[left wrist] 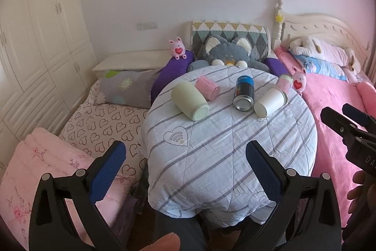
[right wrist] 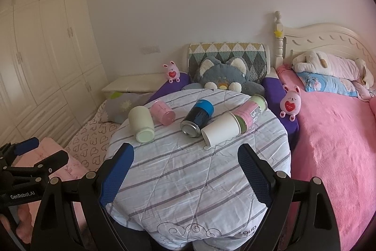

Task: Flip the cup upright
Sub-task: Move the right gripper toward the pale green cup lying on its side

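Several cups and cans lie on their sides on a round table under a striped quilt (left wrist: 211, 147) (right wrist: 188, 171). From left: a pale green cup (left wrist: 189, 101) (right wrist: 141, 125), a small pink cup (left wrist: 208, 88) (right wrist: 162, 112), a dark blue can (left wrist: 244, 92) (right wrist: 197, 117), a white paper cup (left wrist: 269, 102) (right wrist: 221, 131) and a pink-and-green jar (left wrist: 284, 84) (right wrist: 251, 112) behind it. My left gripper (left wrist: 185, 152) is open and empty over the table's near part. My right gripper (right wrist: 185, 154) is open and empty, short of the cups.
A grey cat plush (left wrist: 226, 53) (right wrist: 223, 74) sits behind the table. Small pink bunny toys (left wrist: 177, 47) (right wrist: 291, 102) flank it. A pink bed (left wrist: 340, 114) (right wrist: 333, 133) lies to the right, heart-print bedding (left wrist: 101, 124) to the left, wardrobes (right wrist: 47, 51) far left.
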`<state>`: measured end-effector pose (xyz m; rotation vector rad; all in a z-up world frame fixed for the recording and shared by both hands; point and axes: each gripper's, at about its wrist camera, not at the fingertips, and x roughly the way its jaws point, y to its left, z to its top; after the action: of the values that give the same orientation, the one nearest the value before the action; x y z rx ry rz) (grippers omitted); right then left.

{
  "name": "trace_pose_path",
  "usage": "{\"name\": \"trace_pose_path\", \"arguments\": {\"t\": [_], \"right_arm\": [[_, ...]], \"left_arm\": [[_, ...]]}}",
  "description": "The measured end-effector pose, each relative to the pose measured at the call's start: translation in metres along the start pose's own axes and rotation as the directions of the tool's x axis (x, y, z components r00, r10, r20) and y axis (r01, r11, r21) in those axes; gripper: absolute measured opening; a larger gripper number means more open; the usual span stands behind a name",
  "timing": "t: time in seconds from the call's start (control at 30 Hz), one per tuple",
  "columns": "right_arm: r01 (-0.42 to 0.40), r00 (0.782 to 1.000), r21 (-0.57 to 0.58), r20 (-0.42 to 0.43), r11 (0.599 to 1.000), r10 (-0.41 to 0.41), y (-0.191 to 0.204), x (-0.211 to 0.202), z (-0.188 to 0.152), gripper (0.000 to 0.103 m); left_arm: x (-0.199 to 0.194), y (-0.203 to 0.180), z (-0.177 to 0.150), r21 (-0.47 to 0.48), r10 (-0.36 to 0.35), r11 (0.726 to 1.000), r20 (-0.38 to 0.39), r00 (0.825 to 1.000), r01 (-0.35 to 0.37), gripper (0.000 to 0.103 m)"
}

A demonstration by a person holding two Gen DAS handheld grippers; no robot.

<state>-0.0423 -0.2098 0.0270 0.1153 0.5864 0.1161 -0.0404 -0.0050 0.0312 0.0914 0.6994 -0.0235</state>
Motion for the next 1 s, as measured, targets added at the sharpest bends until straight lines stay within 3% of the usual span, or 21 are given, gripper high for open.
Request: {"name": "trace_pose_path", "arguments": {"t": [1.0], "right_arm": [[-0.018, 1.000, -0.027, -0.025, 0.999, 0.017, 0.004, 0.020, 0.005, 0.091]], "left_arm": [[0.014, 0.010, 0.005, -0.014, 0.015, 1.000, -0.015, 1.000, -0.015, 0.103]]}}
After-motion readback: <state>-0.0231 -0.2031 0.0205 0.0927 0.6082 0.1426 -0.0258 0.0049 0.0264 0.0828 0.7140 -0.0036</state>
